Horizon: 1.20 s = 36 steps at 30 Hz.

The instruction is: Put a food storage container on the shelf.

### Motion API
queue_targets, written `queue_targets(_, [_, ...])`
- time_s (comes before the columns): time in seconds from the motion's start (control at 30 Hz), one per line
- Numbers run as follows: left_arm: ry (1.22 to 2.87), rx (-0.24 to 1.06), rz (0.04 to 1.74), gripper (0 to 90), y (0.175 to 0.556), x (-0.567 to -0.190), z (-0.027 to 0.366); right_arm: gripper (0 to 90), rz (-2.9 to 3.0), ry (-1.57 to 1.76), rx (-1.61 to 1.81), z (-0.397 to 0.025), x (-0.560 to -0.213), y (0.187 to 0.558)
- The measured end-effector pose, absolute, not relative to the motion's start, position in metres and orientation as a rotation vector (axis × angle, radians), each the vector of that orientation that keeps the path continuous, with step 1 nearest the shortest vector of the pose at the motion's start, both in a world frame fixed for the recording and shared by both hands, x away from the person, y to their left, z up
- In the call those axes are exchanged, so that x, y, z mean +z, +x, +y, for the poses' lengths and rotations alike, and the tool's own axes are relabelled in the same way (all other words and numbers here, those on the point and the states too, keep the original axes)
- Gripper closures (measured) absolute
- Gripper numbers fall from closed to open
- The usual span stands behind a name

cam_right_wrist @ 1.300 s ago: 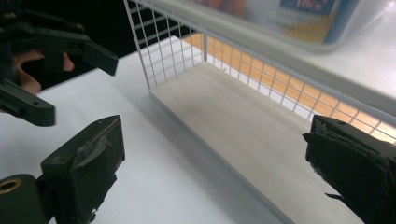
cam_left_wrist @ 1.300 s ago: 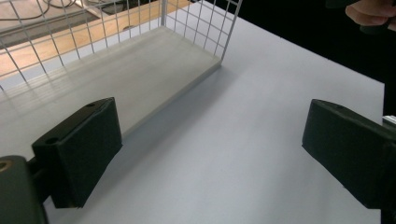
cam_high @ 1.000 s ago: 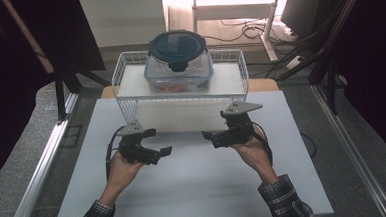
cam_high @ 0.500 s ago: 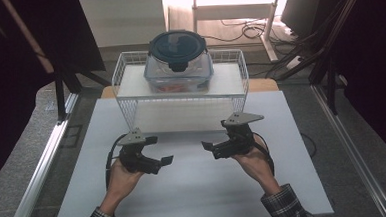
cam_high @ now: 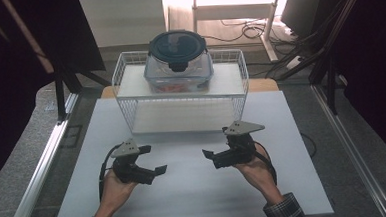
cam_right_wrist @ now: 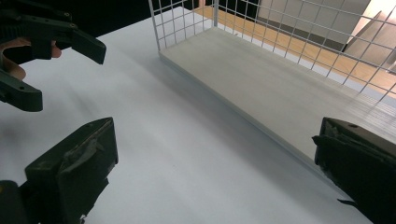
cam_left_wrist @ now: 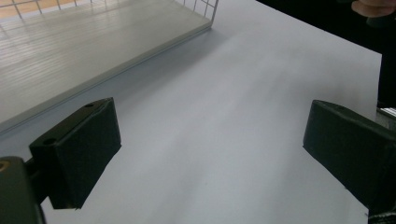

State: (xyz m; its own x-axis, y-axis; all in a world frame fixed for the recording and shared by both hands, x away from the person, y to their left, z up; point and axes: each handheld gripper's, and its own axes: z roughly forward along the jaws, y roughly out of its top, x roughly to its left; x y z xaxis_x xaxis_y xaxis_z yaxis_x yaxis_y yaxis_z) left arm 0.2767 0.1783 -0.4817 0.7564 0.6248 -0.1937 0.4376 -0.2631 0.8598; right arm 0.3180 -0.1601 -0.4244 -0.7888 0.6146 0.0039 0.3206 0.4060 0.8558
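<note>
A clear food container (cam_high: 178, 64) with a dark round clip-on lid stands on the top shelf of a white wire rack (cam_high: 129, 81). My left gripper (cam_high: 152, 159) is held open over the white board, in front of the rack's left part, with nothing between its jaws. My right gripper (cam_high: 216, 142) is open too, in front of the rack's right part, and also holds nothing. In the left gripper view the gripper (cam_left_wrist: 212, 149) has bare board between its jaws. From the right gripper (cam_right_wrist: 215, 163) I see the rack's lower shelf (cam_right_wrist: 280, 84) and the left gripper (cam_right_wrist: 46, 56).
The white board (cam_high: 195, 198) covers the table, and the rack stands at its far edge. The rack's lower shelf (cam_high: 181, 115) is bare. Metal rails (cam_high: 43, 161) run along both sides of the table. Cables lie on the floor behind.
Both hands have drawn the grippers back from the rack toward the near edge of the board. Both stay open. The container has not moved.
</note>
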Motion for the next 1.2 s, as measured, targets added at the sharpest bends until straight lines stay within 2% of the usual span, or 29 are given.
queue_targets(0.6, [1.875, 0.253, 0.85, 4.2, 0.25, -0.49, 0.202, 0.0, 2.325, 0.82, 1.323, -0.18, -0.428, 0.291])
queue_targets(1.2, [1.876, 0.279, 0.899, 4.5, 0.229, -0.5, 0.22, 0.0, 2.28, 0.931, 1.279, -0.214, -0.452, 0.272])
